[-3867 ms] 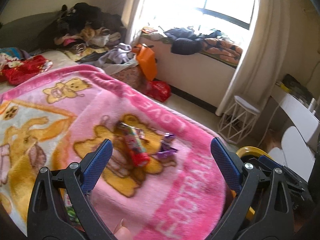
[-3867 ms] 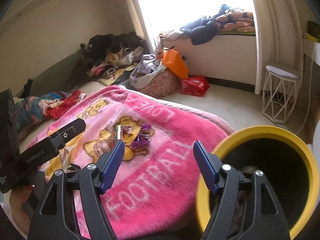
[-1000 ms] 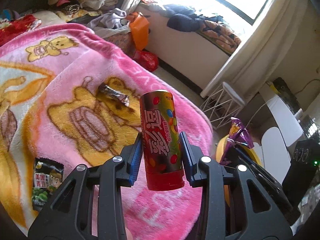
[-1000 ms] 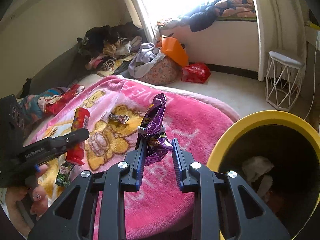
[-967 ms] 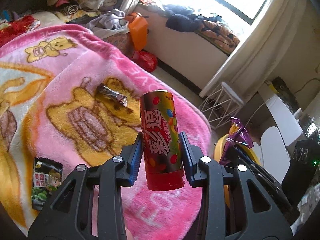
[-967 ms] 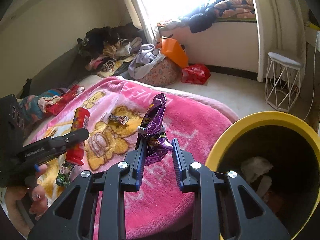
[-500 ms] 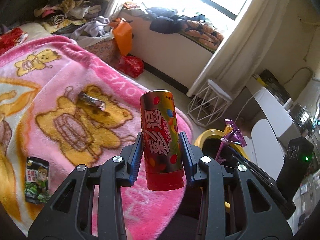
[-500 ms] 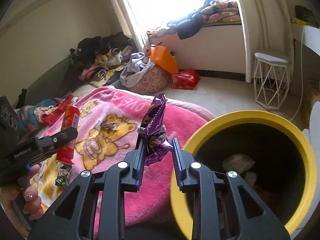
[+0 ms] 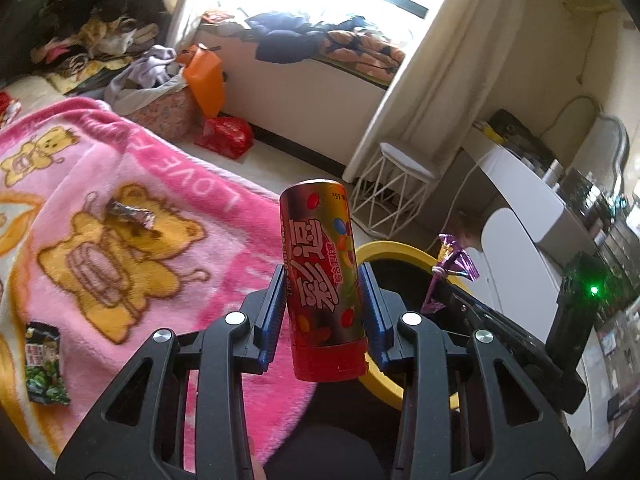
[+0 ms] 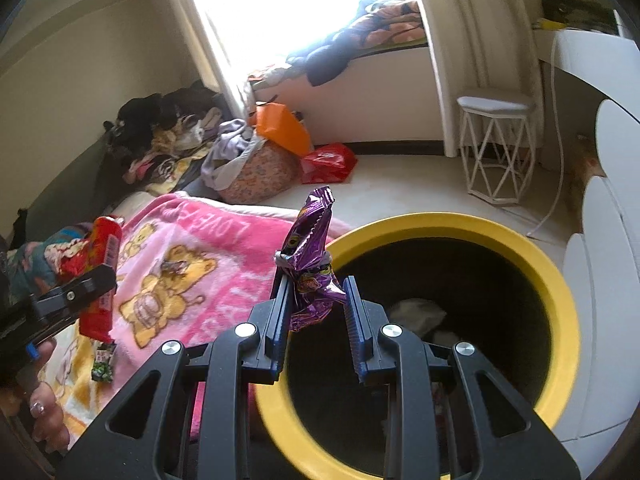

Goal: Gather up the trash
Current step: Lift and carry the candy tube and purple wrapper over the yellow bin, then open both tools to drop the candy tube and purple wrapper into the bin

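Yellow-rimmed bin [image 10: 556,280], by far the biggest item: rigid, dark inside, some pale crumpled paper [image 10: 416,309] already at the bottom, standing on the floor just beside the bed edge. Wide mouth, so an easy target for a drop; no need to hold it.

Pink bear blanket [image 9: 132,208]: soft, plush, likely to snag or lift with anything pinched too deep off its surface.

Red candy tube [image 9: 322,280]: upright, clamped low on its body between the blue pads of the left gripper [image 9: 323,312], near the red cap end. Stiff cylinder with a glossy printed skin, probably light and possibly near empty; smooth enough to slide or swivel if squeezed weakly. Mid-body or lower, pads across the round sides, looks like the sound hold.

Purple snack wrapper [image 10: 311,258]: pinched at its crumpled lower half by the right gripper [image 10: 316,316], top end sticking up, hanging just over the near rim of the bin. Very light, crinkly foil-like film, limp, liable to cling to a pad or drift on release.

Green snack packet [image 9: 42,362]: flat on the blanket near its edge, thin and floppy; best taken by an edge or corner.

Small silvery candy wrapper [image 9: 132,213]: twisted, lying on the bear print, almost weightless; a pinch at the bunched middle should do.
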Motion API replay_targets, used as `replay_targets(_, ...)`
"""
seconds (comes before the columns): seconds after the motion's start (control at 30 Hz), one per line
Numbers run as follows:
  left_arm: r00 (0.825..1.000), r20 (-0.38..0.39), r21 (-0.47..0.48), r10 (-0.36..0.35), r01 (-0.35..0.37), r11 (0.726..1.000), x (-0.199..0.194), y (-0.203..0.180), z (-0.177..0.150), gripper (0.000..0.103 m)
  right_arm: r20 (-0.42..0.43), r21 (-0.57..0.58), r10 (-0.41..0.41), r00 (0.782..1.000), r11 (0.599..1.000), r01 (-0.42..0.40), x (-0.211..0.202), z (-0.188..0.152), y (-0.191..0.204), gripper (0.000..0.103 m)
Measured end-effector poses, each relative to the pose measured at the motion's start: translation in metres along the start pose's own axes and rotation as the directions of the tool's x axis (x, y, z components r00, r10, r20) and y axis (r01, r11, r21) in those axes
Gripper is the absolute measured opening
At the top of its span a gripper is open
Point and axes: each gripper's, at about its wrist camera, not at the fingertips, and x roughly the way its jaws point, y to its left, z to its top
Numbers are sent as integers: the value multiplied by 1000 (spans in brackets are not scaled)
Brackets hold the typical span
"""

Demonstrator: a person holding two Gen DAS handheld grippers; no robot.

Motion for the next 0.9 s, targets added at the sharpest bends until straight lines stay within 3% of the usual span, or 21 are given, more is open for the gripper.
replay_targets(0.43,999,-40,112,-32,36,993,19,-41,-9,29,2,66,-75,997,995,75,-11,2,-42,25)
replay_targets(0.9,989,-138,197,-52,79,977,54,-70,-28,29,-48,98,-115,992,988,119,-6,-2,-72,25)
